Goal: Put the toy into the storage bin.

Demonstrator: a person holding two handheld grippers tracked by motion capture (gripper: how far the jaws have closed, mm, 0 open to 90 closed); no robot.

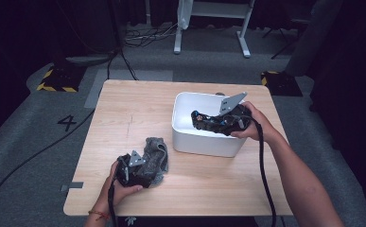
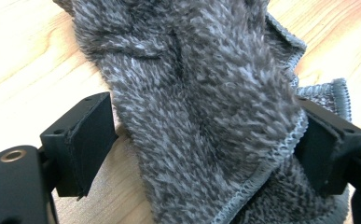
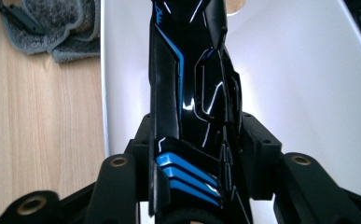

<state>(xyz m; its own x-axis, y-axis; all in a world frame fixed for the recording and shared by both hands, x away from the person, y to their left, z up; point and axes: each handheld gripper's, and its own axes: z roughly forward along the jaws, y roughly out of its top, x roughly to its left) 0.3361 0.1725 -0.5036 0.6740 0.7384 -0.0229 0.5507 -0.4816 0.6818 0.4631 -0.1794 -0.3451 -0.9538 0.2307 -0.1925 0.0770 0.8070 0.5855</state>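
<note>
A grey fluffy cloth (image 1: 155, 150) (image 2: 206, 93) lies bunched on the wooden table (image 1: 138, 109) at the front left. My left gripper (image 1: 143, 170) (image 2: 201, 149) is open, with one jaw on each side of the cloth's thick fold. A glossy black toy with blue stripes (image 1: 208, 122) (image 3: 187, 93) is held over the white bin (image 1: 204, 144) (image 3: 308, 93), and my right gripper (image 1: 221, 124) (image 3: 194, 135) is shut on it. In the right gripper view the cloth (image 3: 52, 23) shows at the top left beside the bin's wall.
The bin stands right of the table's middle. Bare wood shows behind and left of the cloth and along the front edge. Cables run over the grey floor, and a white desk frame (image 1: 213, 23) stands beyond the table.
</note>
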